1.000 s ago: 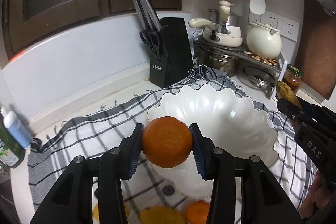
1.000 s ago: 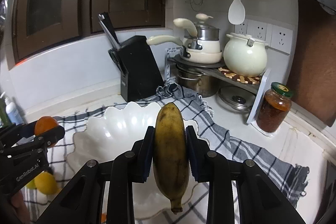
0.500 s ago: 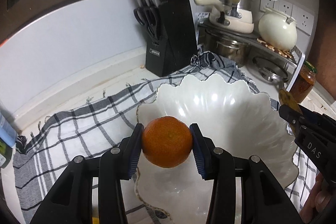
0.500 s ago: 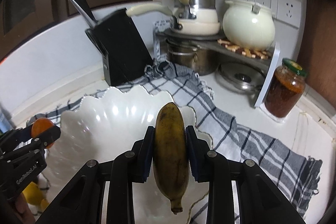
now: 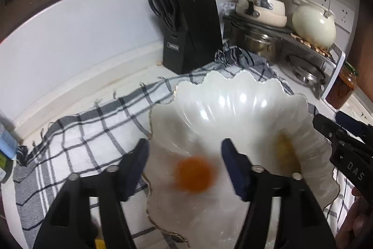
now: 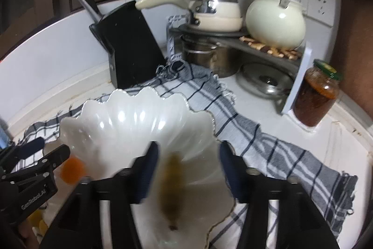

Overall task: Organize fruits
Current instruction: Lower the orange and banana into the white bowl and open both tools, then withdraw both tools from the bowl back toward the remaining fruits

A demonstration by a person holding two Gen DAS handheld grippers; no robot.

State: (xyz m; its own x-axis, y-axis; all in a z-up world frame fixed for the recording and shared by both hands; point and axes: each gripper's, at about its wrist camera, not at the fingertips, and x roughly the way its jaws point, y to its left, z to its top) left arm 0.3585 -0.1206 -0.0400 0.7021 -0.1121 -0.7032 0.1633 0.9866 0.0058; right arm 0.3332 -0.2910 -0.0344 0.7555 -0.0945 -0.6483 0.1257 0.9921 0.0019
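Note:
A white scalloped bowl (image 5: 233,104) stands on a checked cloth (image 5: 93,127). My left gripper (image 5: 184,158) is open above the bowl's left side. A blurred orange (image 5: 194,175) is below and between its jaws, apart from both. My right gripper (image 6: 188,160) is open over the bowl (image 6: 130,123). A blurred banana (image 6: 171,188) is below it between the jaws, apart from both. The banana shows as a yellow blur in the left wrist view (image 5: 284,151), the orange in the right wrist view (image 6: 72,169).
A black knife block (image 5: 191,29) stands behind the bowl. A rack with pots and a cream kettle (image 6: 275,22) is at the back right, with a jar of red sauce (image 6: 314,97) beside it. Yellow fruit (image 6: 37,223) lies left of the bowl.
Both grippers have opened over the bowl. The orange has left the left gripper and the banana has left the right gripper; both are blurred below the jaws.

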